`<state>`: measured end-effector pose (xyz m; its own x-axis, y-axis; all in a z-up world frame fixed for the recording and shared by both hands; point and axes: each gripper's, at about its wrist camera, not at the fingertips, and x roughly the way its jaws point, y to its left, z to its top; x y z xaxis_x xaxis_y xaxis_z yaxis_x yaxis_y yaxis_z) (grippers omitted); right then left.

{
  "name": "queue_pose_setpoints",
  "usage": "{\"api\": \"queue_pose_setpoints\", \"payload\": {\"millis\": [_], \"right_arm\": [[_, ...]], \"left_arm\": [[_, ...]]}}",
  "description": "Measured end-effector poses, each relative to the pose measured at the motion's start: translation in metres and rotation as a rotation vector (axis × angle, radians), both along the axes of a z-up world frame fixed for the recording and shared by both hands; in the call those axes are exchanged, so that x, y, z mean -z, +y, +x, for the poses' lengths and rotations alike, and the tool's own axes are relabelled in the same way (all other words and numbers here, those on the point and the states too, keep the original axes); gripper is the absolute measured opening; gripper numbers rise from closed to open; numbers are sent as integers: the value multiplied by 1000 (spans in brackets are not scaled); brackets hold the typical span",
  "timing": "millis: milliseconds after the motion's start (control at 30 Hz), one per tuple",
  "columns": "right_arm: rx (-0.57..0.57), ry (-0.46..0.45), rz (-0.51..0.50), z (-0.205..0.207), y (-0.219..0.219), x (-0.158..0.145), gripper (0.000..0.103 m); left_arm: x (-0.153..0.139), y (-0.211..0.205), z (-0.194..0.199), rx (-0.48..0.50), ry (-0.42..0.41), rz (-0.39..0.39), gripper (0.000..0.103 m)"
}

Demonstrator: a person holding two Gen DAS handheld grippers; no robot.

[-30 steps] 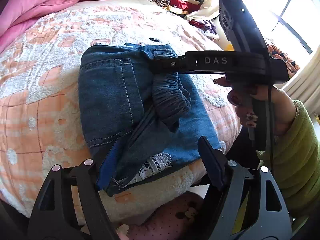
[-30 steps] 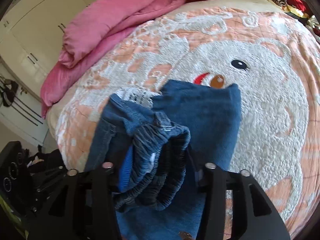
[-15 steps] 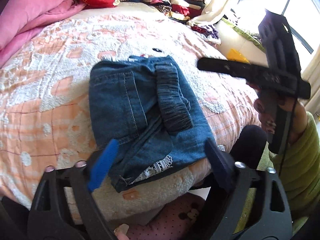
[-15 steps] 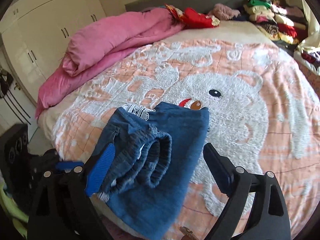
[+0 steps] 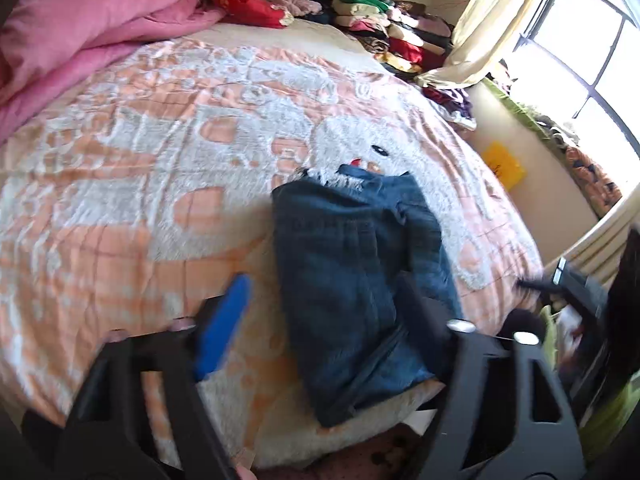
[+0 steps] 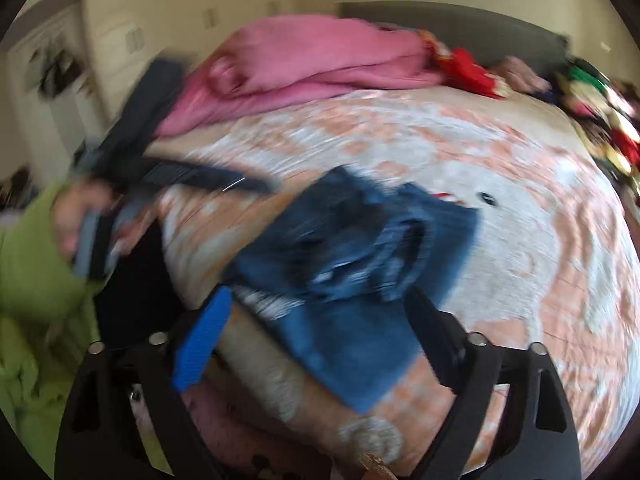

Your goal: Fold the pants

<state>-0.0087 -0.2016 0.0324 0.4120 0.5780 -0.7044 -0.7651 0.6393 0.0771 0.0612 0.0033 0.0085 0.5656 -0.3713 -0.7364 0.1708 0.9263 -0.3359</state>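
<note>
Both grippers have let go of the pants point(image 5: 360, 280) and drawn back from them toward the near edge of the bed point(image 5: 140, 168), so the fold looks finished or nearly so. A second ago the right gripper point(image 6: 320, 328) was clamped on the bunched waistband and the left gripper point(image 5: 324, 320) sat over the hem; now the jaws of both stand apart with nothing pressed between them, having just been closing a little from their widest. The pants lie as a compact denim bundle on the bed's near edge, waistband folded on top.

Around the pants, the bed wears a peach-and-white cartoon blanket. A pink quilt point(image 5: 80, 20) is heaped far left of the pants, stacked clothes point(image 5: 396, 32) lie beyond them at the far side, and a window point(image 5: 580, 60) stands to their right. Motion blur makes the fold's neatness hard to judge.
</note>
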Motion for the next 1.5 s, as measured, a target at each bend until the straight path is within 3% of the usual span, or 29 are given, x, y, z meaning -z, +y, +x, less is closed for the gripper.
{"api": "queue_pose_setpoints", "payload": {"millis": [33,67,200,533,600,667,767,867,967,1067,1233,1300,1500], "right_arm": [[-30,-4,-16,-5,8,3,74],[-63,-17,-38,-10,18,6,66],[-153,-56,-81,-16,49,16,45],[-252,-238,-320,-1,104,56,40],[-266,-214,-304,5,105,60,9],[-283,-171,-258,6,101,56,5],[-319,-180,-242,-10,89,48,5],[-336,-176,-272,-17,78,57,5],[-287,-86,-283,-6,71,84,7],[-260,-50,-241,-4,69,89,11],[-237,-45,-221,-3,67,74,18],[-223,-34,-187,-6,62,65,28],[-143,-37,-78,-19,34,33,42]], "left_arm": [[1,-2,7,16,13,-14,41],[3,-4,12,29,26,-27,38],[18,-18,34,65,76,-12,37],[40,-27,48,69,114,44,37],[42,-26,49,67,117,39,37],[43,-24,51,62,121,33,37],[44,-23,52,60,118,25,38],[45,-24,52,57,114,25,38],[45,-25,52,54,110,26,39],[44,-26,49,50,102,39,40],[38,-26,44,40,86,48,49],[34,-26,40,36,74,55,52],[16,-27,26,30,16,80,59]]}}
